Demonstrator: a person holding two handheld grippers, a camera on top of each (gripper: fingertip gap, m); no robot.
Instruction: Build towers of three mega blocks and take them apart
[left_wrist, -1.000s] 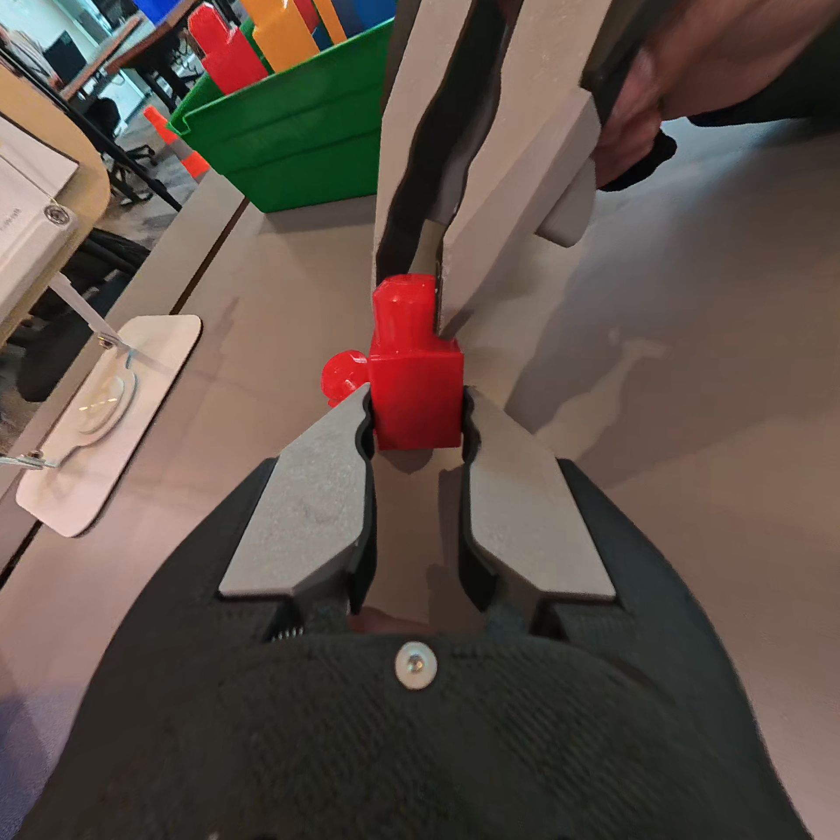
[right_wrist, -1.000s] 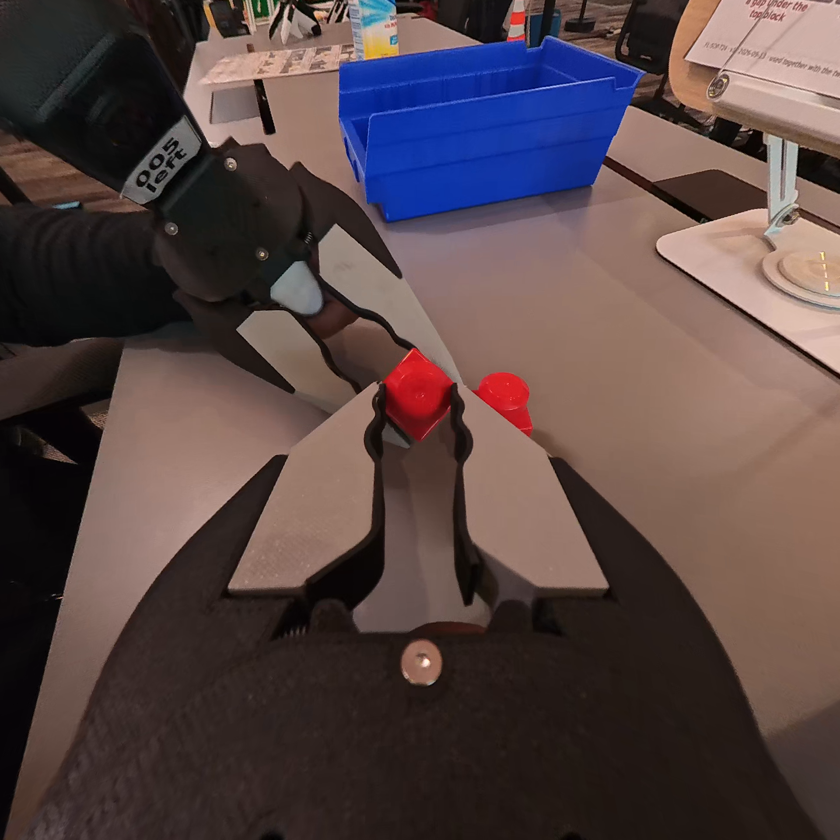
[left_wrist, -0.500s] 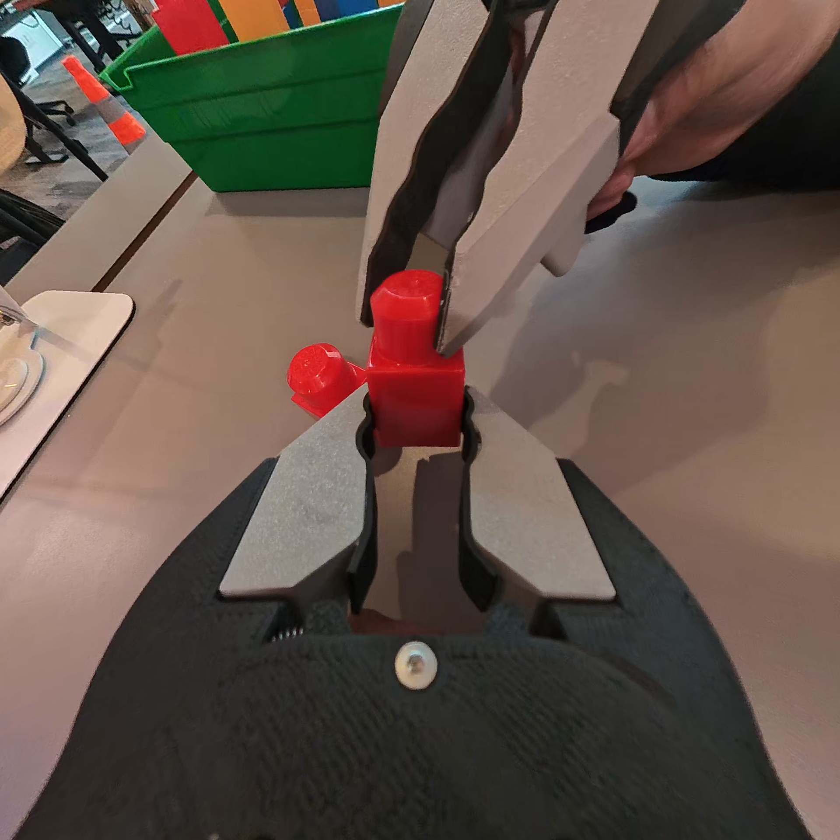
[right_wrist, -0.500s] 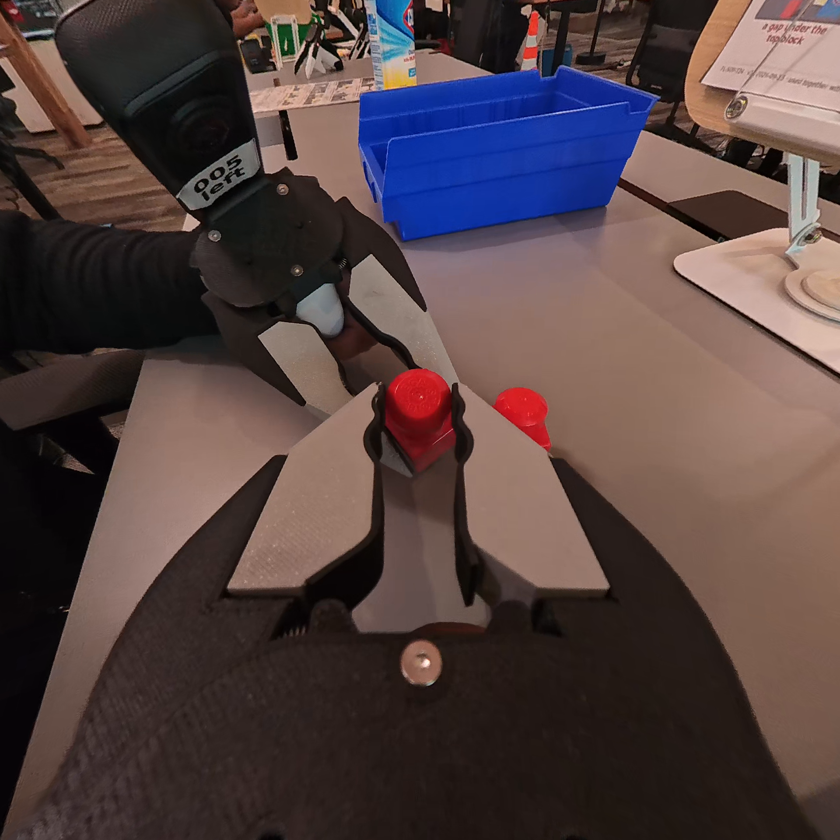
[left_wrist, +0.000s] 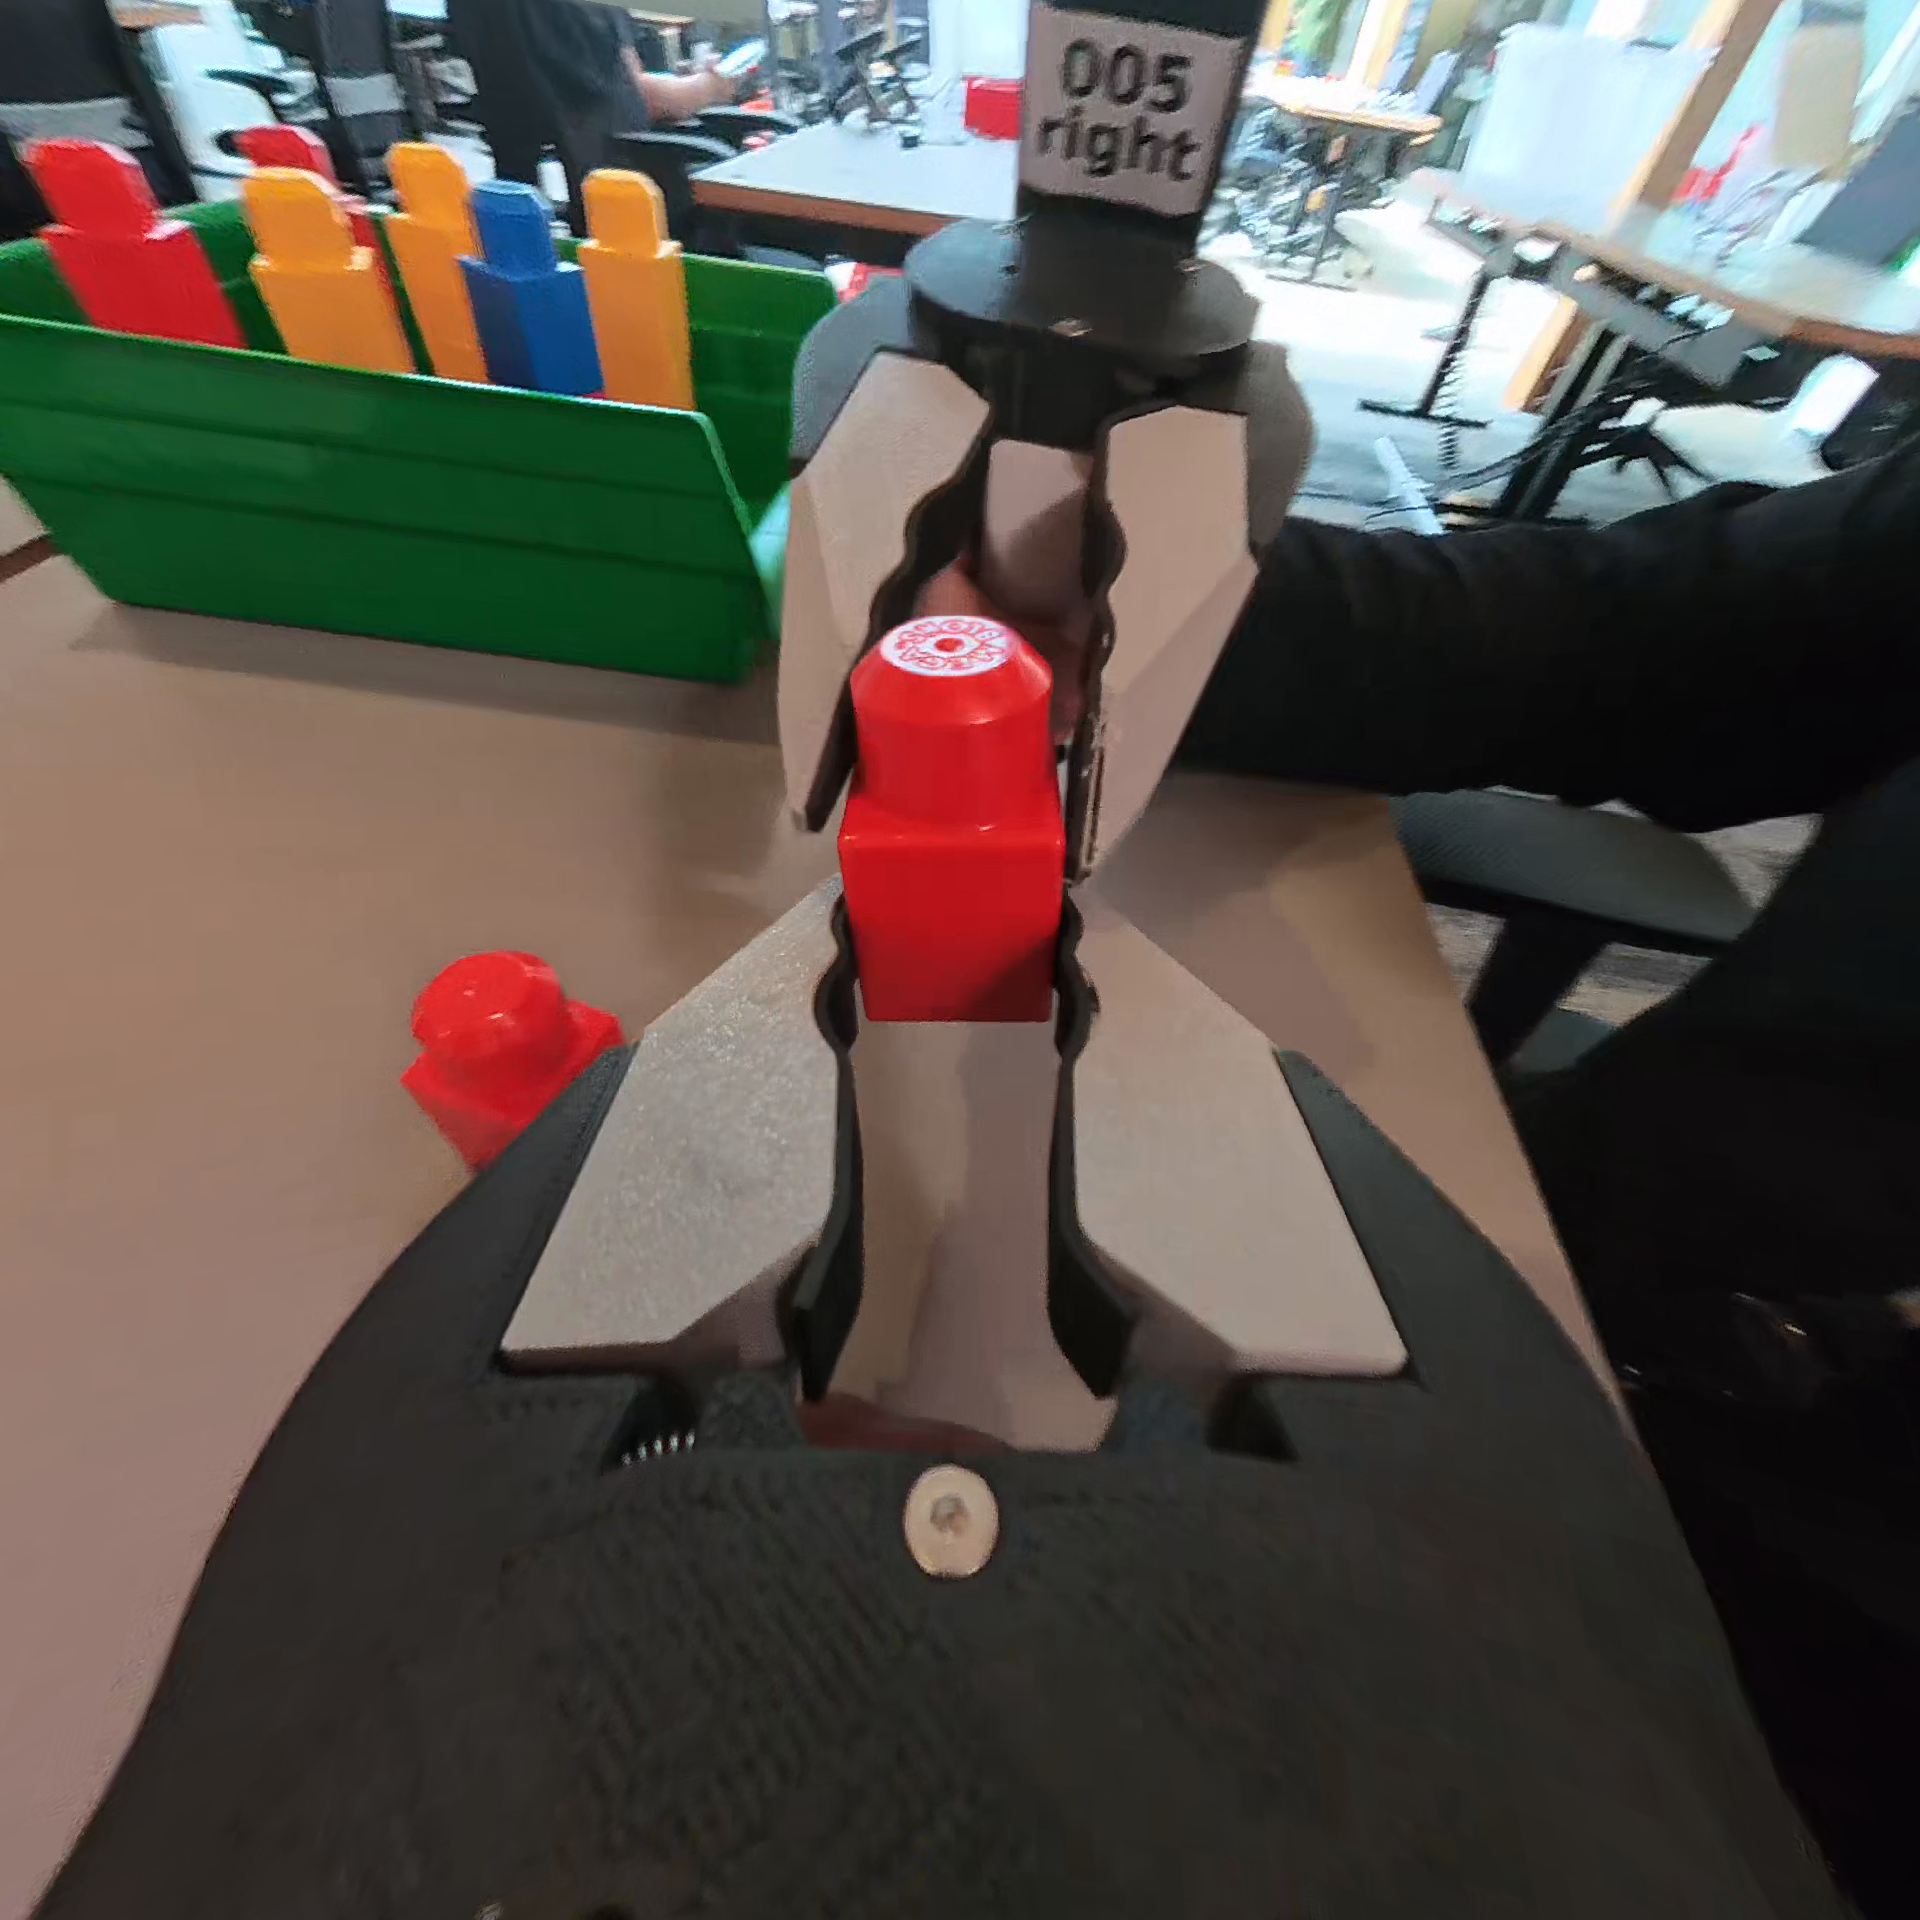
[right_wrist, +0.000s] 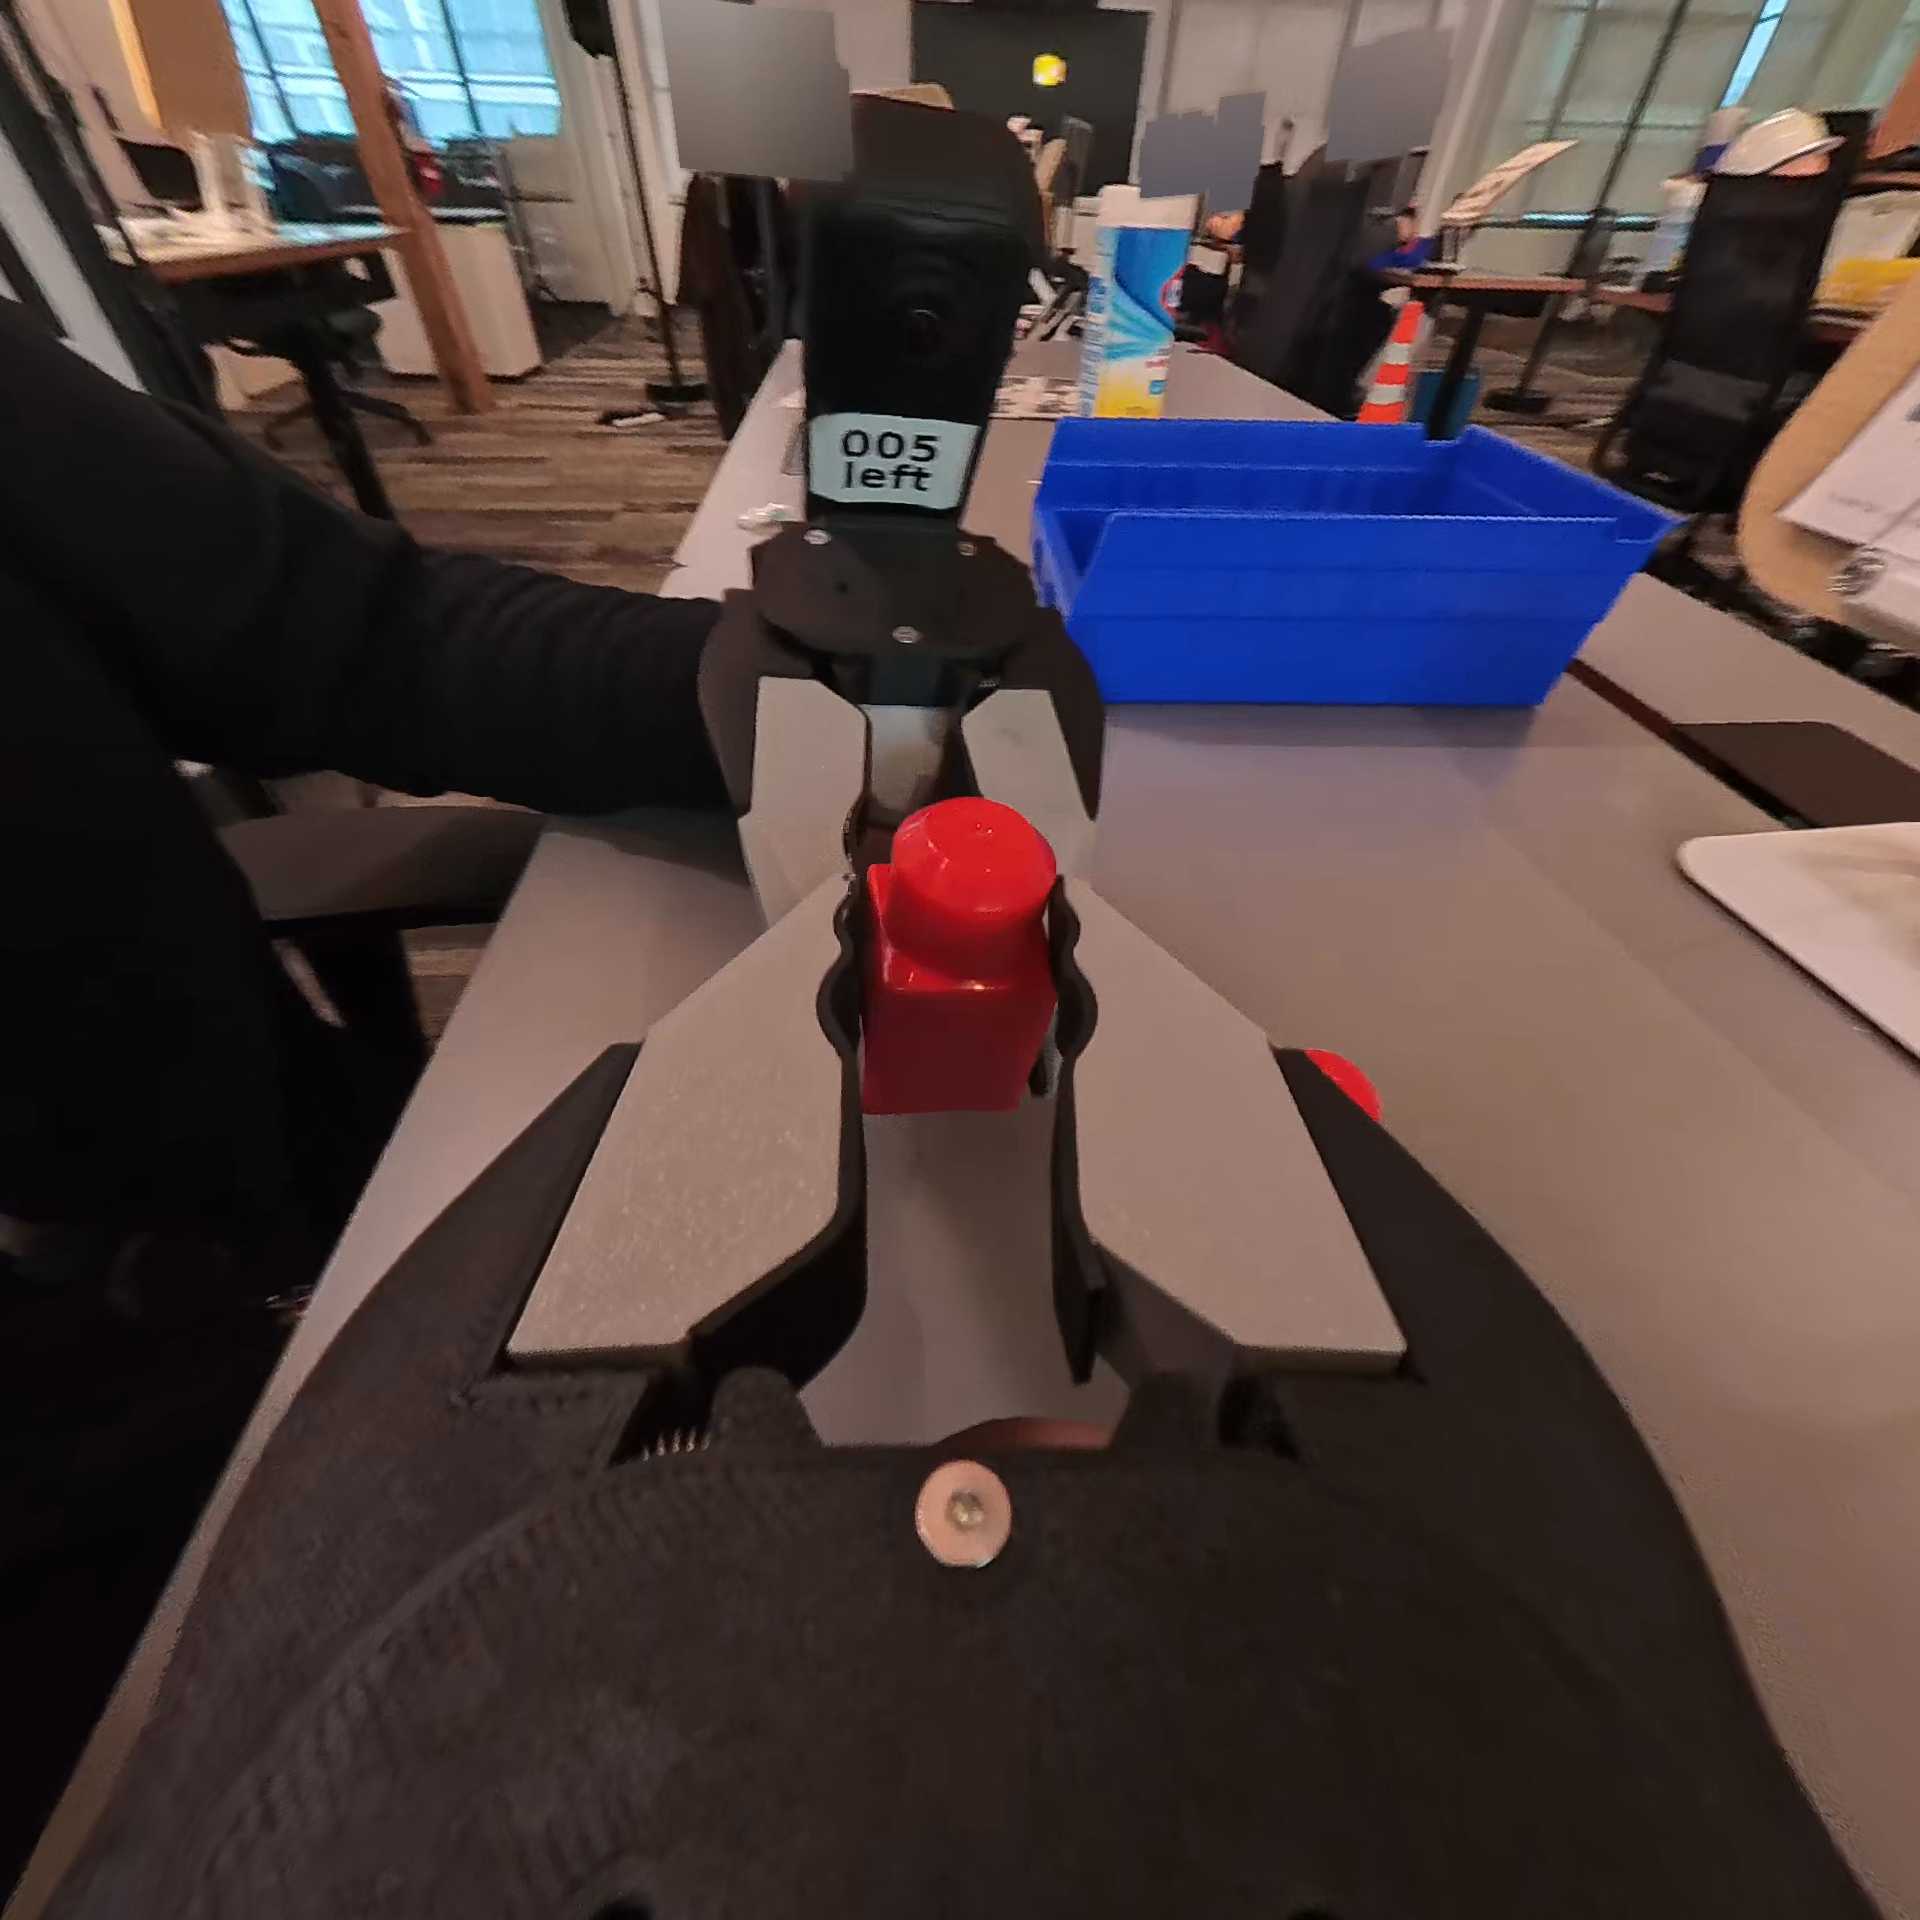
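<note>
One red mega block (left_wrist: 951, 914) stands stud up between both grippers. My left gripper (left_wrist: 951, 925) is shut on the lower part of its body, pads against both sides. My right gripper (right_wrist: 956, 914) faces it from the other side, and its pads lie against the sides of the same block (right_wrist: 956, 1008). The right gripper's fingers (left_wrist: 1174, 644) rise behind the block in the left wrist view. The left gripper's fingers (right_wrist: 800, 810) rise behind it in the right wrist view. A second red block (left_wrist: 499, 1049) lies on the table to the left, and shows partly in the right wrist view (right_wrist: 1345, 1081).
A green bin (left_wrist: 364, 499) at the back left holds several upright towers in red, yellow and blue. A blue bin (right_wrist: 1330, 603) stands on the grey table (right_wrist: 1455, 883) farther off. A white stand base (right_wrist: 1829, 914) lies at the right. The table edge and a chair (left_wrist: 1558, 883) are close.
My right gripper swung down from above the stud to level with the block, and its jaws widened from the stud to the body. My left gripper kept its hold and tilted up.
</note>
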